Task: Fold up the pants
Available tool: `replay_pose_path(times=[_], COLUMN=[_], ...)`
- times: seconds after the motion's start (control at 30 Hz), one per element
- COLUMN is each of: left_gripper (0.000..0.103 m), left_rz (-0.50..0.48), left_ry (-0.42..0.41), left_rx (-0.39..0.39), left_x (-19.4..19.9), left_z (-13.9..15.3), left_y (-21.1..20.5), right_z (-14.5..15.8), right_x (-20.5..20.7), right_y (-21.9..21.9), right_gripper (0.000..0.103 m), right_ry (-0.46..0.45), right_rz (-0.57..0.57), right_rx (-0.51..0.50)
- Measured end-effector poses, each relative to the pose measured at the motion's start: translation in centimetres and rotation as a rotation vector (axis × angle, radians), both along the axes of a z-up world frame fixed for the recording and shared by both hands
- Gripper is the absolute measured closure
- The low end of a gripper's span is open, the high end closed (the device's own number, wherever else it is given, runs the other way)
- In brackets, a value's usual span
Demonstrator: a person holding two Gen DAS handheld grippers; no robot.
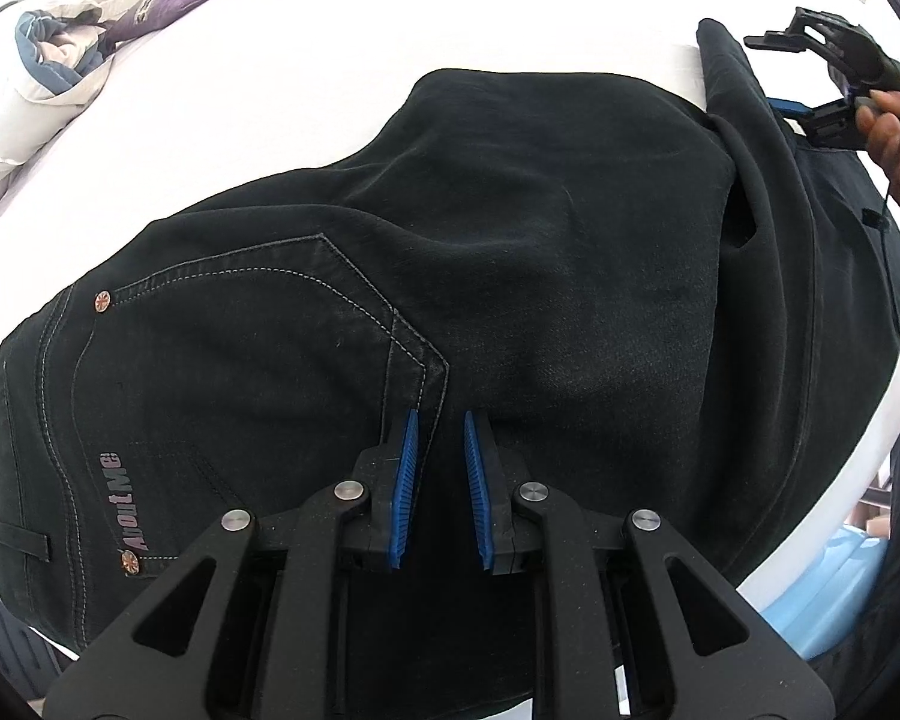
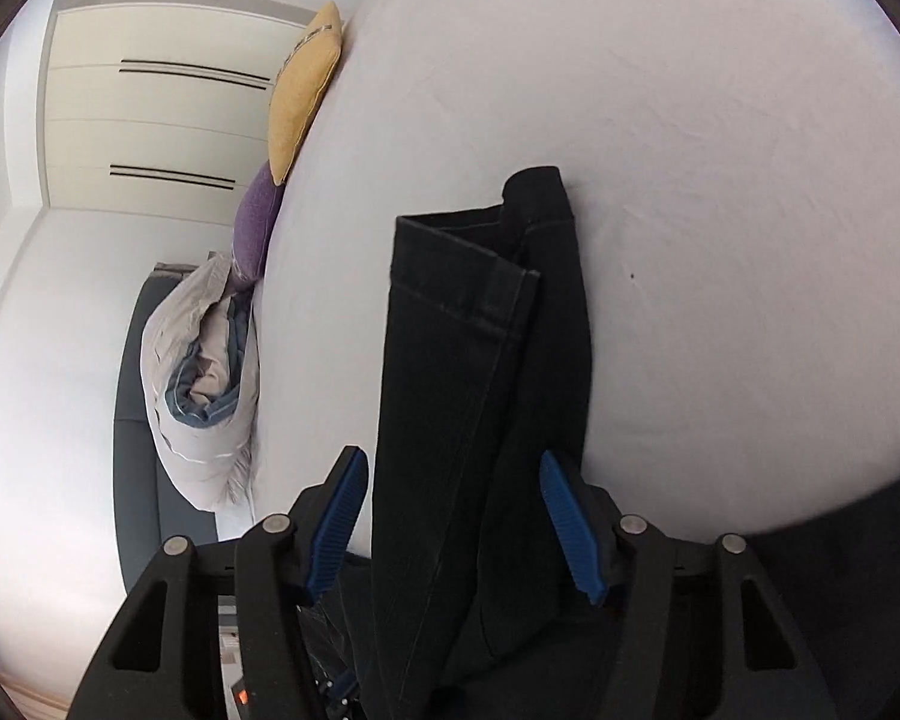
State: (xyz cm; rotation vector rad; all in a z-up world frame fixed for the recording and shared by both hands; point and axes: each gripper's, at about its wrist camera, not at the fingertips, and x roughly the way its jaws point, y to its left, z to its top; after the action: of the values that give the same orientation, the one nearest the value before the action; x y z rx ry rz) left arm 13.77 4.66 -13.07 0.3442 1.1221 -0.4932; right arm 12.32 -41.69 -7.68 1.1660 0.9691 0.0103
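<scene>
surface: white-sheeted bed (image 1: 282,96), pants spread across it
pants: black denim pants (image 1: 510,228) with grey stitching, back pocket (image 1: 240,348) up, copper rivets, "AboutMe" lettering by the waistband
pants place: seat and waist near the bed's near edge, legs run to the right side and reach that edge
leg ends: two hemmed cuffs (image 2: 468,276) stacked, the upper one a little short of the lower, lying flat on the sheet
left gripper (image 1: 440,420): blue pads nearly together, pinching a ridge of denim just beside the pocket's corner seam, pointing steeply down
right gripper (image 2: 456,480): jaws apart, the doubled legs between them, pads not pressing the cloth; a hand (image 1: 888,132) holds it
far edge: yellow cushion (image 2: 306,96), purple cushion (image 2: 261,222), rolled grey-and-blue duvet (image 2: 204,384)
beyond bed: cream wardrobe doors (image 2: 162,114)
</scene>
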Motion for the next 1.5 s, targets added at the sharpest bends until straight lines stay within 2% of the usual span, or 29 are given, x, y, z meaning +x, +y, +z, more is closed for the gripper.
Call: replay_pose_path(times=[0.13,0.27,0.4,0.47,0.5,0.63,0.8,0.97,1.03,1.2,1.33,1.5], left_gripper=[0.087,0.087,0.087,0.087,0.087,0.087,0.087,0.087,0.087,0.087,0.087,0.087], left_rz=[0.002,0.003,0.001,0.001,-0.001,0.0,0.003,0.0,-0.003,-0.003,-0.005,-0.012], left_ry=[-0.003,-0.005,-0.004,-0.007,-0.007,-0.006,-0.009,-0.009,-0.008,-0.008,-0.007,-0.008], left_rx=[0.002,0.006,0.009,0.014,0.015,0.016,0.014,0.018,0.019,0.025,0.033,0.044], left_x=[-0.9,-1.0,-1.0,-1.1,-1.1,-1.1,-1.1,-1.2,-1.2,-1.2,-1.3,-1.3], left_z=[0.9,0.9,0.9,0.9,0.9,0.9,0.9,0.9,0.9,0.9,0.9,0.7], left_y=[2.0,1.9,1.9,1.9,1.9,1.8,1.9,1.9,2.0,2.0,1.9,1.6], right_z=[-0.6,0.5,-0.7,-1.1,-1.4,-1.9,-2.7,-1.8,-1.6,-0.2,2.5,7.1], right_x=[0.6,0.5,0.3,0.4,0.7,0.9,1.4,1.4,1.5,1.7,1.8,-1.6], right_y=[-0.8,-1.6,-2.0,-1.6,-0.9,-0.8,-1.7,-1.7,-1.4,-0.7,0.1,-0.7], right_gripper=[0.049,0.049,0.049,0.049,0.049,0.05,0.051,0.075,0.094,0.098,0.099,0.099], right_ry=[-0.02,-0.055,-0.023,-0.01,0.026,0.046,-0.034,-0.148,-0.159,-0.186,-0.208,-0.279], right_rz=[-0.043,-0.051,-0.049,-0.02,0.015,0.002,-0.055,-0.037,-0.02,0.002,0.033,-0.002], right_rx=[0.062,0.054,0.114,0.118,0.11,0.126,0.234,0.231,0.205,0.106,-0.013,-0.023])
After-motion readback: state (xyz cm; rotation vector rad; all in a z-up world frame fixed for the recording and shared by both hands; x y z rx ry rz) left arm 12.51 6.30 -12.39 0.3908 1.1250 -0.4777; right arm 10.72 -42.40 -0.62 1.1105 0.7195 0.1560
